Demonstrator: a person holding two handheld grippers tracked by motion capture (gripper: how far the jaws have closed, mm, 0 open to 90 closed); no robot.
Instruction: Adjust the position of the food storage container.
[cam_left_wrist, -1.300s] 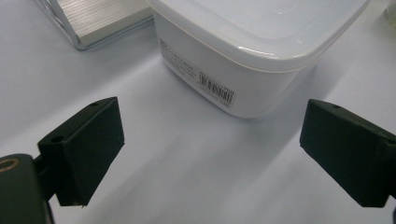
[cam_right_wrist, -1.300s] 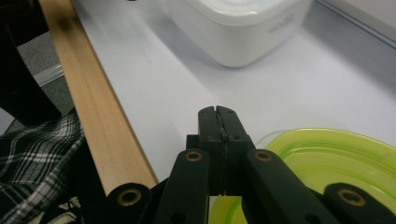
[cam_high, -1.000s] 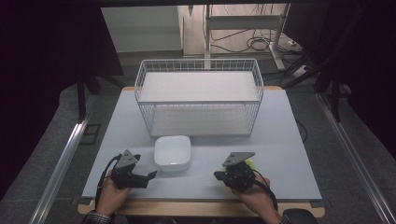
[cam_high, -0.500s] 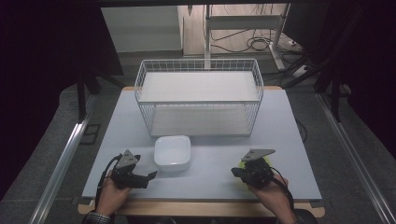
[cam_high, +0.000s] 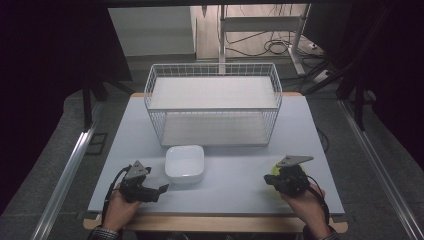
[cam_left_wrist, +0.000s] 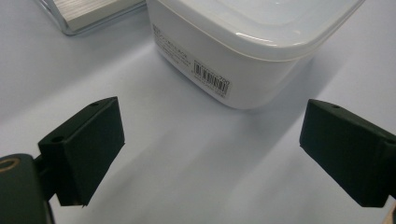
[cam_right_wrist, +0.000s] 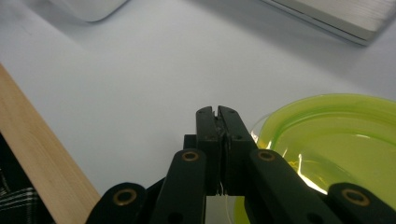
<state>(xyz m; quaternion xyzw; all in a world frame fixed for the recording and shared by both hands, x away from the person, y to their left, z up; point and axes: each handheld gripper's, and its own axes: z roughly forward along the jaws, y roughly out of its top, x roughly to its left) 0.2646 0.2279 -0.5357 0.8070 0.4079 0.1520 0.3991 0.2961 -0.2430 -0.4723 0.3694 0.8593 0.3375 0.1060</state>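
Barcode label (cam_left_wrist: 211, 78) on white container (cam_left_wrist: 243, 51); print too small to read

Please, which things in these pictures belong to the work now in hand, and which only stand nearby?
In the work:
right gripper, shut on the rim of the green lid
left gripper, open, facing the white container

Nearby:
wire basket
table

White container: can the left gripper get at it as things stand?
Probably yes. The left gripper has its jaws wide open and aimed at the white container, with bare table between them. Whether the jaws span its full width is hard to tell.
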